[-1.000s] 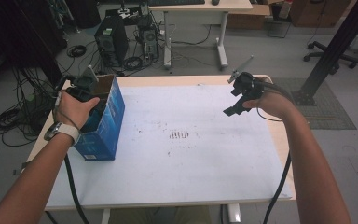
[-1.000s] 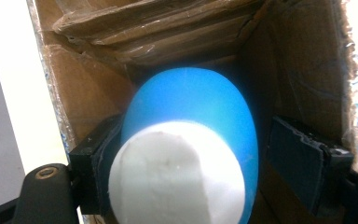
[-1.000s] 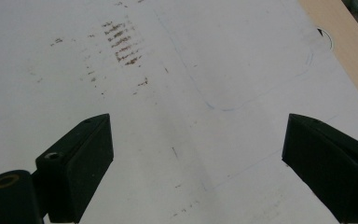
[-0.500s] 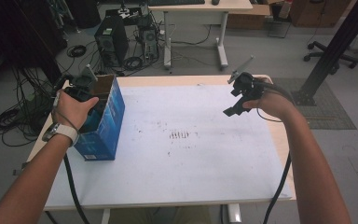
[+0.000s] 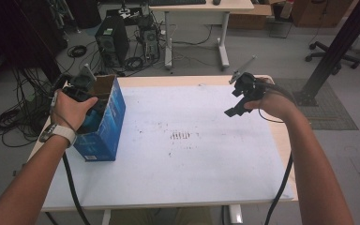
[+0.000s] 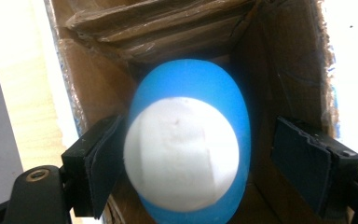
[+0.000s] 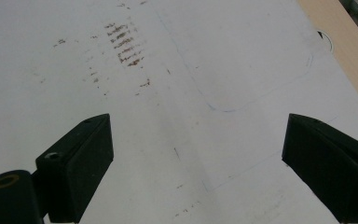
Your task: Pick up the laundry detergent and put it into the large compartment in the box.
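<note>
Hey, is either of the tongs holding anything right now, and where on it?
Nothing is gripped. The left tongs have just been opening: the blue and white ball in the cardboard box touches one pad only. The right tongs are open over the table.

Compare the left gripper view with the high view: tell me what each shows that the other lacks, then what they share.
Left gripper view alone: a blue and white egg-shaped object down inside the box, between the left gripper's black pads. The jaws have just been opening; a gap shows at the right pad, while the left pad sits at the object's edge.

High view alone: the right gripper held above the white table cover, both forearms, a wristwatch, and the floor with computers and cables.

Both: the open cardboard box, blue outside and brown inside, with the left gripper at its mouth.
</note>
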### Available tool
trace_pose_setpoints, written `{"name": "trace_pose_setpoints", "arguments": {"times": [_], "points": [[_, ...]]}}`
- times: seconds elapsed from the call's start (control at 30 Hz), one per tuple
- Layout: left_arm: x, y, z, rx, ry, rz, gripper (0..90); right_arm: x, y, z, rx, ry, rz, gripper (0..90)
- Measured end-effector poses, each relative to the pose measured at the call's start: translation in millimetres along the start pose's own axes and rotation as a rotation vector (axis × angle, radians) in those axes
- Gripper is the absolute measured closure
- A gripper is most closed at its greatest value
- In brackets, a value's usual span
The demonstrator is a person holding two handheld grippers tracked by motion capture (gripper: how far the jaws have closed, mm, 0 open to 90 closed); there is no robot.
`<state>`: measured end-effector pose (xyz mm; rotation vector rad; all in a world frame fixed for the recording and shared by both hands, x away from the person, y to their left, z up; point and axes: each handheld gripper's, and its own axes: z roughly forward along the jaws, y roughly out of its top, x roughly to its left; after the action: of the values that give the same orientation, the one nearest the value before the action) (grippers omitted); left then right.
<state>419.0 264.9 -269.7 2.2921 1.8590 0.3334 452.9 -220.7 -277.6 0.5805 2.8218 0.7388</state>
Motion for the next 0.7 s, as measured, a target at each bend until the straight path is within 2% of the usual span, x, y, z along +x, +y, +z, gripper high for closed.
{"name": "trace_pose_setpoints", "arguments": {"times": [0.13,0.27,0.7], "points": [[1.1,0.5,-4.2,-0.005,-0.014,0.004,17.2,0.2,-0.4,-0.4,0.000,-0.001,-0.001,8.9],[1.1,1.4,-8.8,-0.005,-0.011,0.010,14.2,0.5,-0.9,-1.4,0.001,-0.003,0.000,8.9],[4.9,0.7,-22.3,-0.013,-0.038,0.019,12.4,1.5,-1.8,-3.1,0.002,-0.005,0.002,8.9]]}}
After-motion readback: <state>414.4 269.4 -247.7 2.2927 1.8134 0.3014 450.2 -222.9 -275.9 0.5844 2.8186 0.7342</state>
